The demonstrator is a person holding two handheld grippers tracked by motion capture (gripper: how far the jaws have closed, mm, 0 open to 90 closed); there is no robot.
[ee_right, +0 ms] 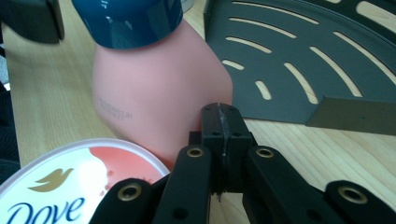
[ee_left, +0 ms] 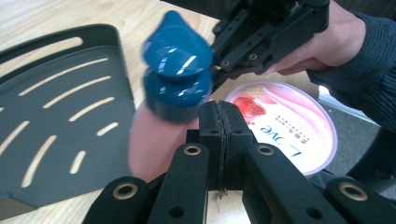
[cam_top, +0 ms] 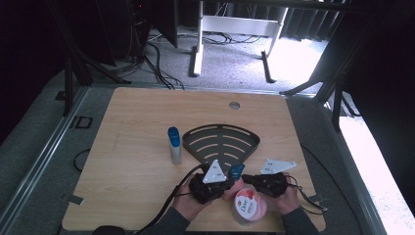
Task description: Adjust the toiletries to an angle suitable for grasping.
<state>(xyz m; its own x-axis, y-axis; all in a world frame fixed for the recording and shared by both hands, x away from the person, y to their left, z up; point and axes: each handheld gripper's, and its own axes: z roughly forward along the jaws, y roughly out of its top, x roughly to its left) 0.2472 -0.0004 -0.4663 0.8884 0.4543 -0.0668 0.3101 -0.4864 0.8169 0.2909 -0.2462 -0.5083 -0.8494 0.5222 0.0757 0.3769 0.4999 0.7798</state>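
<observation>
A pink bottle (cam_top: 236, 185) with a teal cap (ee_left: 176, 70) stands near the table's front edge, between my two grippers. Just right of it sits a round pink Dove tub (cam_top: 249, 206) with a white printed lid (ee_left: 285, 130). My left gripper (cam_top: 226, 188) is shut with nothing between its jaws, its tips (ee_left: 219, 122) right beside the bottle's body. My right gripper (cam_top: 248, 180) is also shut and empty, its tips (ee_right: 219, 125) close against the bottle (ee_right: 159, 102) from the other side. The Dove lid (ee_right: 70, 186) lies at that view's lower left.
A black slotted fan-shaped tray (cam_top: 222, 142) lies flat mid-table, just beyond the bottle. A slim silver bottle with a blue cap (cam_top: 174, 145) stands upright left of the tray. A round grommet hole (cam_top: 234, 105) is near the table's far edge. Cables trail off the front.
</observation>
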